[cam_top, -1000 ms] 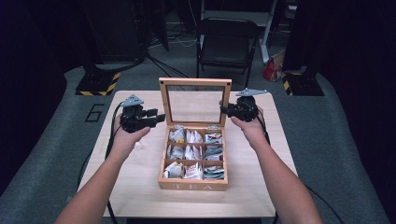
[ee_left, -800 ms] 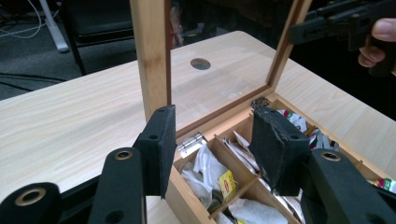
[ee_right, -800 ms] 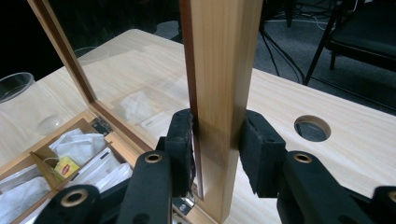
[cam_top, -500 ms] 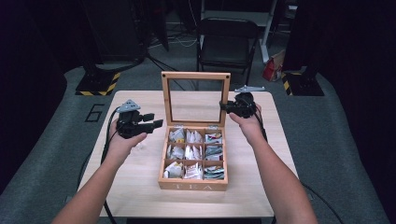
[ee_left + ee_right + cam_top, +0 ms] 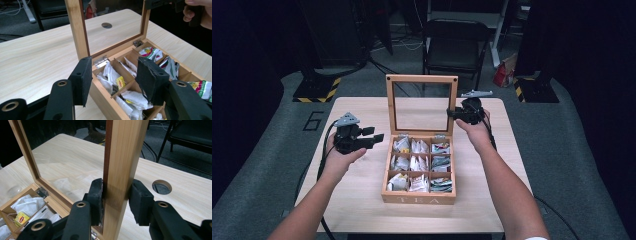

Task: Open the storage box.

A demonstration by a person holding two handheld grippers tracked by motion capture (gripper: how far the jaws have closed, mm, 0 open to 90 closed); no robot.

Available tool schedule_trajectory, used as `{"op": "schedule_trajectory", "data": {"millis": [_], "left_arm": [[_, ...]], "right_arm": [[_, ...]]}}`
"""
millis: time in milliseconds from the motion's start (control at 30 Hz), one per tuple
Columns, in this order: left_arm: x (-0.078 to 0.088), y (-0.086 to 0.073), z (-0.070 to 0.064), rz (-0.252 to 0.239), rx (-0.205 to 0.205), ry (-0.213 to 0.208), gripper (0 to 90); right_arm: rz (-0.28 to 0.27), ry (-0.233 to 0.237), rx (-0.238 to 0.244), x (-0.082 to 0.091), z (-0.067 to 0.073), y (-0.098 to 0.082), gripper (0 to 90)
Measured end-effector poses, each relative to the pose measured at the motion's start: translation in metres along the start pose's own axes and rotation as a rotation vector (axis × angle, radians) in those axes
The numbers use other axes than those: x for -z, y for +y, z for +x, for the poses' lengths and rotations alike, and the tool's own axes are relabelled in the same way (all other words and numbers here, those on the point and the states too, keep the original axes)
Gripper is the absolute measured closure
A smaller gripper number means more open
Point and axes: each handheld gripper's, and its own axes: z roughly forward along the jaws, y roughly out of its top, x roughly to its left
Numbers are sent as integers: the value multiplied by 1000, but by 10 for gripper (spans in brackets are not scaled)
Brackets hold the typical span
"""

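Note:
A wooden tea box [image 5: 418, 196] stands mid-table, its compartments packed with tea bags [image 5: 418, 162]. The glass-paned lid [image 5: 422, 79] stands upright. My right gripper [image 5: 453, 114] is shut on the lid's right frame post [image 5: 125, 150], with a pad [image 5: 96, 200] on either side of the wood. My left gripper [image 5: 375, 134] hovers left of the box, level with its back row. Its jaws have just been opening and hold nothing. Past its pads [image 5: 81, 80], the left gripper view looks onto the box's hinge corner [image 5: 101, 61] and tea bags [image 5: 147, 52].
The light wooden table [image 5: 362, 210] has a round cable hole [image 5: 162, 187] behind the box. A black chair [image 5: 457, 47] stands past the far edge, with a red bag [image 5: 503, 75] on the floor beside it. A yellow-and-black striped base [image 5: 317, 90] sits at the far left.
The lid has swung up to upright with my right gripper on its post. My left gripper has left the lid's left edge and dropped back toward the person.

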Motion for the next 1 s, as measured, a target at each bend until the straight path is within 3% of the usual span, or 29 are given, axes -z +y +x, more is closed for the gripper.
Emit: {"op": "schedule_trajectory", "data": {"millis": [533, 800, 1000], "left_arm": [[0, -7, -4, -4, -2, -3, 458], [3, -11, -6, 1, -22, 6, 435], [3, -13, -6, -5, -20, 0, 433]], "right_arm": [[10, -2, 10, 5, 3, 0, 564], [-14, 5, 19, 23, 5, -6, 543], [-29, 35, 25, 36, 12, -11, 521]]}}
